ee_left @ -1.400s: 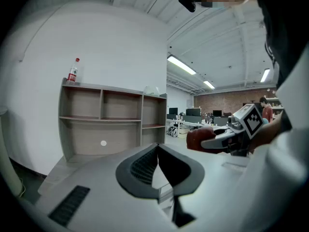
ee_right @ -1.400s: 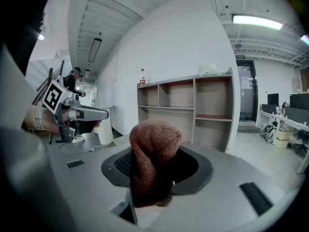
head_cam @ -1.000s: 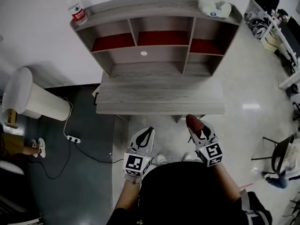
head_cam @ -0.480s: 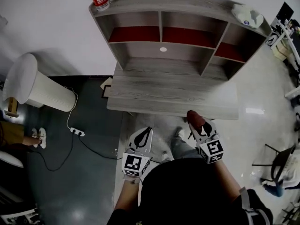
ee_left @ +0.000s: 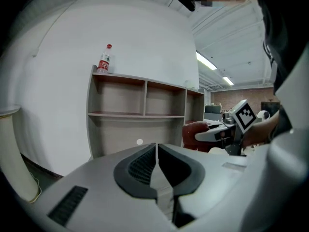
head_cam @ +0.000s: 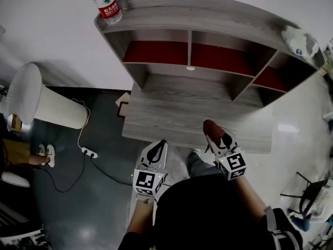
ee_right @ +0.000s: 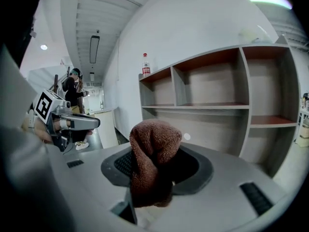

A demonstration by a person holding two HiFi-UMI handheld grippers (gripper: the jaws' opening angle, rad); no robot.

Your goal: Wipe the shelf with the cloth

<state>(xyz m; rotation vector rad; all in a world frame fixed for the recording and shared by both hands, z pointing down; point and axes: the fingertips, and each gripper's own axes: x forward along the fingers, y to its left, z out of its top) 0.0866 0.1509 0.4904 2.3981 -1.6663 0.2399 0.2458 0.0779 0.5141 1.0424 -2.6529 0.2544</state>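
1. Pale grey plastic shells with black ribbed pads make up the two hand-held grippers. Each carries one cube with square black-and-white markers, and both sit nearest, just ahead of the person's dark clothing.
2. The left hand-held gripper has its jaws pressed together with nothing between them. Its tip is at the front edge of the worktop.
3. The right hand-held gripper is clenched on the one cloth.
4. That cloth is rust-brown with a looped terry pile. It is bunched into a rounded lump that stands up above the pads and hangs down in front of them. It sits over the front of the worktop, right of centre and well short of the shelf; whether it touches the surface cannot be told.
5. One worktop shows: a flat, rectangular slab of grey wood-grain board.
6. One shelf of the same grey grain stands at the back of the worktop, against a white wall. Its upper row has three open compartments, each with a dark red board as its floor. Under them runs one long open bay with a single small white round spot on the back panel.
7. On the shelf's top board stand two things. One clear plastic bottle with a red label is upright at the left end, and one pale crumpled bundle is at the right end.
8. On the dark floor to the left are one white rounded cylinder and one white power strip with its cable.
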